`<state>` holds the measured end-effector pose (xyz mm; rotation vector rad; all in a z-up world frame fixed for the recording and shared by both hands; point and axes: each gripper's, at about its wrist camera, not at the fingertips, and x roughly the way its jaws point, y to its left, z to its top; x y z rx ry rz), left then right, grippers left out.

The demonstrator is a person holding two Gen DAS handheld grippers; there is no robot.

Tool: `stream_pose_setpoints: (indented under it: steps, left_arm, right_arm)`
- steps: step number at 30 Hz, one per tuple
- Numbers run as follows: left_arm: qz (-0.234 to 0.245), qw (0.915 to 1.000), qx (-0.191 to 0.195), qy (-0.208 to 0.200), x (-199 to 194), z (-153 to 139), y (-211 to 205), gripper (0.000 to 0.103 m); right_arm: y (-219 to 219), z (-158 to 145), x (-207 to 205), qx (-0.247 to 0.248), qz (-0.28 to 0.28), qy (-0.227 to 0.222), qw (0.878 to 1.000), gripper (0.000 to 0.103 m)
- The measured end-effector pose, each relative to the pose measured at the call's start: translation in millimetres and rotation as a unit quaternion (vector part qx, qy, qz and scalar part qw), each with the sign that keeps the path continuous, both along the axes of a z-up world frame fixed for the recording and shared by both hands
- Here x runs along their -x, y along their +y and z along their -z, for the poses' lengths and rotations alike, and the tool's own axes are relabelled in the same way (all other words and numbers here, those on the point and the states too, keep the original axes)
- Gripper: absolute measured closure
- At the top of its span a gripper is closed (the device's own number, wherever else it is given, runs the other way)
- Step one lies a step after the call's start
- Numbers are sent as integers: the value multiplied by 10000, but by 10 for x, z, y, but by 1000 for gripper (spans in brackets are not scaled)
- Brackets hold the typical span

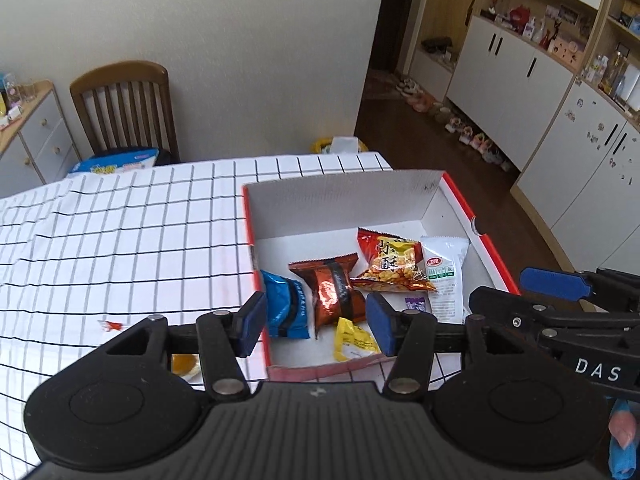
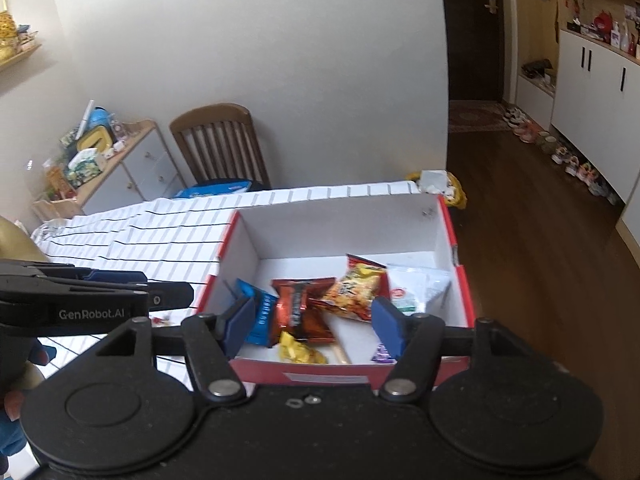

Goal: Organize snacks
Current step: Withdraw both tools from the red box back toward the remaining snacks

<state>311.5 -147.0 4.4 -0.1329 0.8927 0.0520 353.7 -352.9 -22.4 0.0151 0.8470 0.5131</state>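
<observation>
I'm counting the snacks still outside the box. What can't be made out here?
- Orange-yellow item on the tablecloth: left wrist view, mostly hidden by the left claw.
- Purple packet in the box: right wrist view, half behind the right claw.
- Packet print: blurred.

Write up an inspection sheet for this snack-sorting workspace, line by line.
Surface: table under a white grid cloth.
Job's things: red-edged box holding the blue, copper, orange-yellow, white, yellow and small purple packets.
Clutter: orange item and red scrap on the cloth.
Grippers: left gripper and right gripper open, empty.
Cables: nothing seen.
Surroundings: wooden chair, white cabinets, shoes on the floor.
</observation>
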Motion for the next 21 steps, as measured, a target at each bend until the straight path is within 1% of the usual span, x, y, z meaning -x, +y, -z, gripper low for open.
stream_pose_setpoints:
  steps: [3, 4, 6, 8, 12, 14, 18, 20, 21]
  left_arm:
    - [1, 10000, 19, -80, 106, -70, 65, 48]
    - [10, 9999, 27, -114, 147, -92, 96, 44]
    - [16, 9998, 25, -199, 234, -135, 170, 41]
    - [34, 9996, 37, -262, 318, -180, 253, 41]
    - [43, 9993, 97, -348, 495, -239, 437, 41]
    - [29, 9992, 106, -377, 573, -255, 531, 41]
    - [25, 9990, 158, -426, 726, -287, 732, 41]
    - [30, 9988, 178, -465, 802, -300, 832, 41]
    - [43, 9987, 188, -482, 840, -306, 885, 41]
  right_arm:
    - [85, -84, 95, -30, -71, -77, 9999, 33]
    - [117, -107, 125, -36, -100, -115, 9999, 32]
    - [184, -156, 194, -36, -135, -187, 9997, 27]
    - [251, -192, 261, -47, -151, -243, 9996, 22]
    - [413, -250, 404, -107, -213, -258, 9994, 17]
    - [513, -271, 480, -89, -266, -310, 9991, 12]
    - [698, -301, 606, -130, -310, -363, 9988, 6]
    - [799, -310, 665, -152, -328, -410, 9985, 2]
    - [852, -314, 699, -149, -332, -442, 9984, 1]
